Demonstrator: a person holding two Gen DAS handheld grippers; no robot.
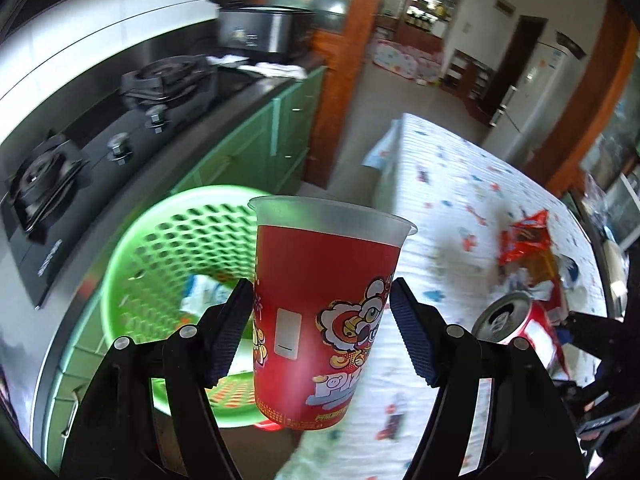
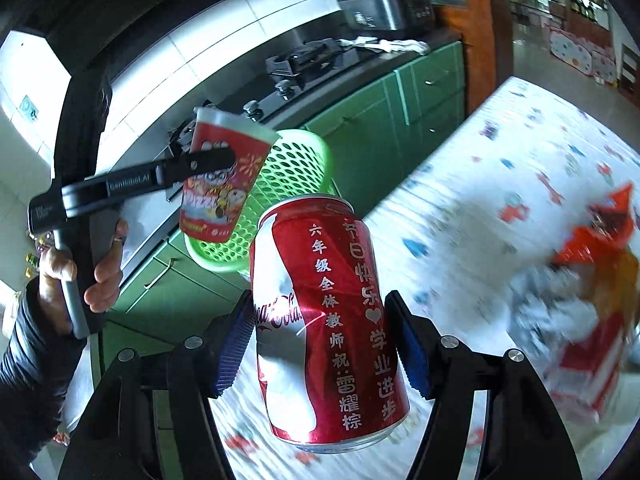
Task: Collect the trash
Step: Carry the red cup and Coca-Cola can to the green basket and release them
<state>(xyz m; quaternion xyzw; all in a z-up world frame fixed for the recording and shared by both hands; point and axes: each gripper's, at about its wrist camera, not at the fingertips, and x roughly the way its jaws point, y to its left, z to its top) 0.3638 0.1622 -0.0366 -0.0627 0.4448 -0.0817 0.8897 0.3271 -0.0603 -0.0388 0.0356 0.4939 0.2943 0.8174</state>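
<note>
Between left tool [image 1: 322,312] pads, red cup [image 1: 320,320]; between right tool [image 2: 320,340] pads, cola can [image 2: 324,320].

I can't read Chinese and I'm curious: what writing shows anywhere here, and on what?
"Coca-Cola": white script on the red aluminium drink can held in the right tool.
"节日快乐", "学业进步", "六年级全体教师祝·雷耀棕": silver columns on that can.
"PIZZA", partly hidden: red-sleeved frosted plastic cup held in the left tool.
Cup's small bottom print, left tool's handle lettering, hob label: too blurred.
</note>
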